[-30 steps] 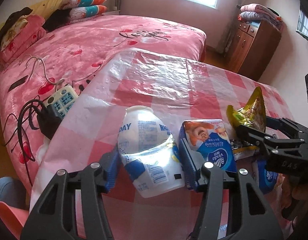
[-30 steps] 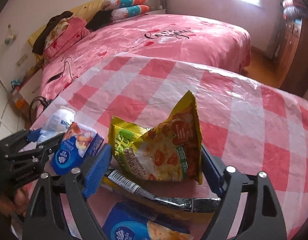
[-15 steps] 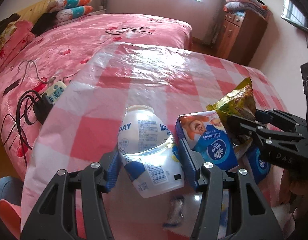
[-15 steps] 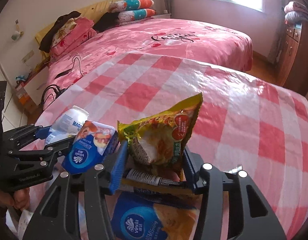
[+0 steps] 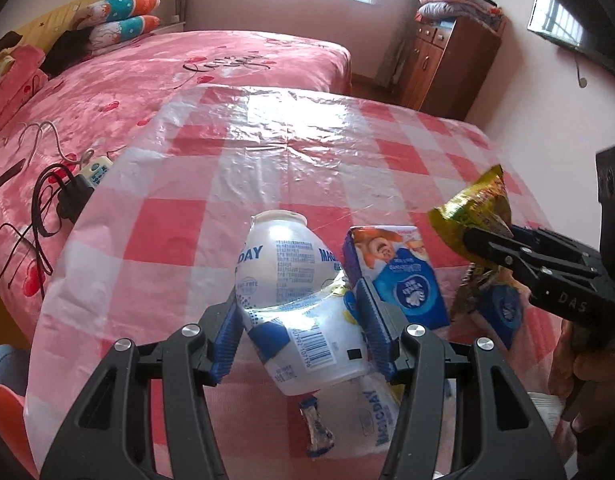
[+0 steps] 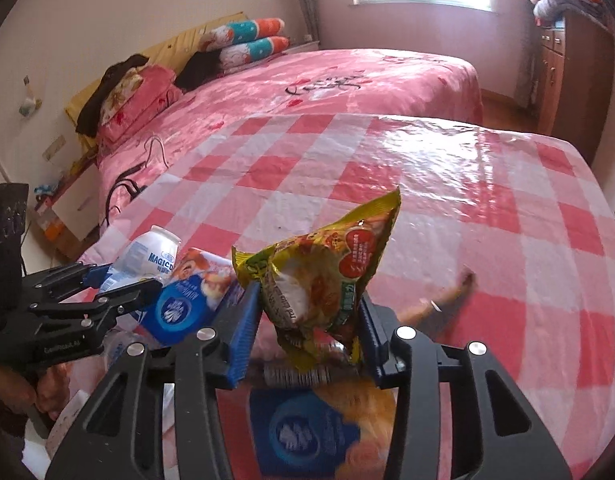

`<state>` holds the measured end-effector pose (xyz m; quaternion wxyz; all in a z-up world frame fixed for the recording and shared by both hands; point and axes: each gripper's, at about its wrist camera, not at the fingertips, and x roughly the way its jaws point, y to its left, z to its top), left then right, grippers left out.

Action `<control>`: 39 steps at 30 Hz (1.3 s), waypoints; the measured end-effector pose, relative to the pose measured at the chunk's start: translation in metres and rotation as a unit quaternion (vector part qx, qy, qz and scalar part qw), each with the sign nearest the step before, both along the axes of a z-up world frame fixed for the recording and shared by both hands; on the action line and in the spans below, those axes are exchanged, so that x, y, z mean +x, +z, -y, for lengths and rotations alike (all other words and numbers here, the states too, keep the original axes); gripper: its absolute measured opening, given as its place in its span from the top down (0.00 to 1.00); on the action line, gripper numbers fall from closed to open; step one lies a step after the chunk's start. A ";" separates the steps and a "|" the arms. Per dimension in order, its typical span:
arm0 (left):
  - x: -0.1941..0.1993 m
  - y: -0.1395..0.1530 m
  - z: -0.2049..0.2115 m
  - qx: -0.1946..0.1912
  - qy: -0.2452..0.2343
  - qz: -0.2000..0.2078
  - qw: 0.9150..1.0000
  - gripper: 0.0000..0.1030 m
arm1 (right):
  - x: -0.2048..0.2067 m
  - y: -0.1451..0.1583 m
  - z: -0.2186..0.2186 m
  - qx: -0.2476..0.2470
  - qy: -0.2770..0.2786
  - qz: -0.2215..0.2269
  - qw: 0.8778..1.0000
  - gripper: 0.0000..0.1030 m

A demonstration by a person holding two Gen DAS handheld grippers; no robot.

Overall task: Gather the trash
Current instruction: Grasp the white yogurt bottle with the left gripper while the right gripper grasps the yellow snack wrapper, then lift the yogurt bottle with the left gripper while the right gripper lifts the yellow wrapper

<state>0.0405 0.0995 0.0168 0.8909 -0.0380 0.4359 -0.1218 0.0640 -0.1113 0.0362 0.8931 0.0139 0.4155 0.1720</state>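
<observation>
My left gripper (image 5: 297, 320) is clamped on the crushed white bottle (image 5: 299, 300), neck pointing away from me; my right gripper (image 6: 307, 320) pinches the yellow snack bag (image 6: 323, 276). Both hang above the table (image 5: 267, 152), the tissue pack (image 5: 403, 276) between them.

Pink bed (image 5: 211, 64) beyond a table covered in red-and-white checked cloth (image 5: 291, 152). Striped pillows (image 6: 247, 38) at the headboard. Wooden cabinet (image 5: 447, 64) carries folded blankets (image 5: 455, 2). Power strip (image 5: 93, 168) with black cables on the bed.
</observation>
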 end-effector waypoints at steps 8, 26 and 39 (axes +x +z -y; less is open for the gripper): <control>-0.015 0.015 -0.010 -0.017 0.011 0.020 1.000 0.46 | -0.027 0.021 0.010 -0.005 -0.024 0.034 0.999 0.55; -0.074 0.042 -0.039 -0.040 0.025 0.047 0.998 0.46 | -0.077 0.042 0.002 0.011 -0.030 0.036 0.999 0.55; -0.119 0.038 -0.072 -0.058 0.045 0.041 0.996 0.46 | -0.117 0.039 -0.051 0.022 0.028 0.020 0.999 0.55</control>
